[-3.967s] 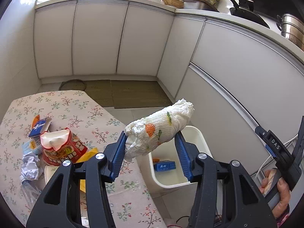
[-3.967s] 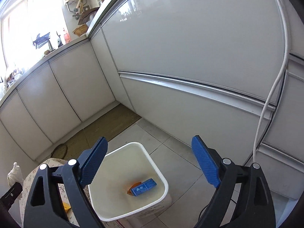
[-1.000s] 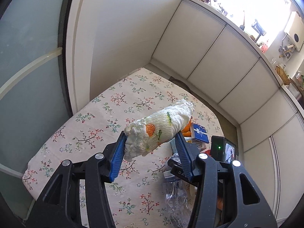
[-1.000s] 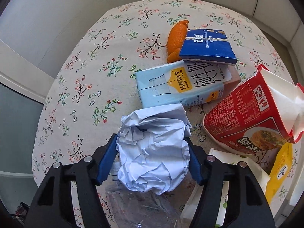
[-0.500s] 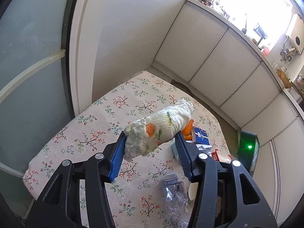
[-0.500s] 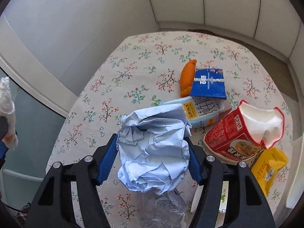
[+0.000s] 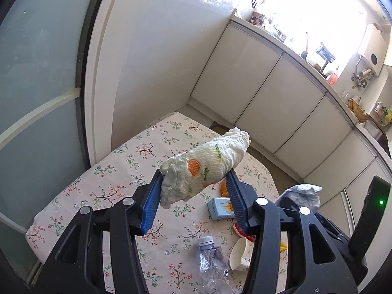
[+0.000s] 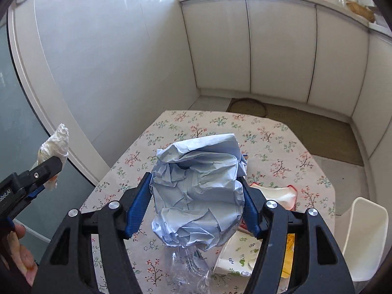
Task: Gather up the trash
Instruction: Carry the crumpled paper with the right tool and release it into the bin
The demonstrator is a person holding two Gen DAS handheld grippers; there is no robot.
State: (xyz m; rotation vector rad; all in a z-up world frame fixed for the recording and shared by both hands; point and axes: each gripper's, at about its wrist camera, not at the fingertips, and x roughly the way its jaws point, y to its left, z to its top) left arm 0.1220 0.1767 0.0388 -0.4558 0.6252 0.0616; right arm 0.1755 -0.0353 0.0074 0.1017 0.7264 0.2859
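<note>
My left gripper is shut on a crumpled white paper towel with orange and green print, held high above the floral table. My right gripper is shut on a crumpled pale blue paper ball, also lifted above the table. The paper ball shows in the left wrist view at the right. The left gripper and towel show at the left of the right wrist view. The white trash bin stands beside the table at the lower right.
On the table lie a crushed clear plastic bottle, a light blue drink carton, a paper cup, a red noodle cup and a yellow wrapper. White cabinets and a wall surround the table.
My right gripper has lifted the blue paper ball off the table and tilted up, bringing the bin into view. My left gripper holds the towel as before, raised slightly.
</note>
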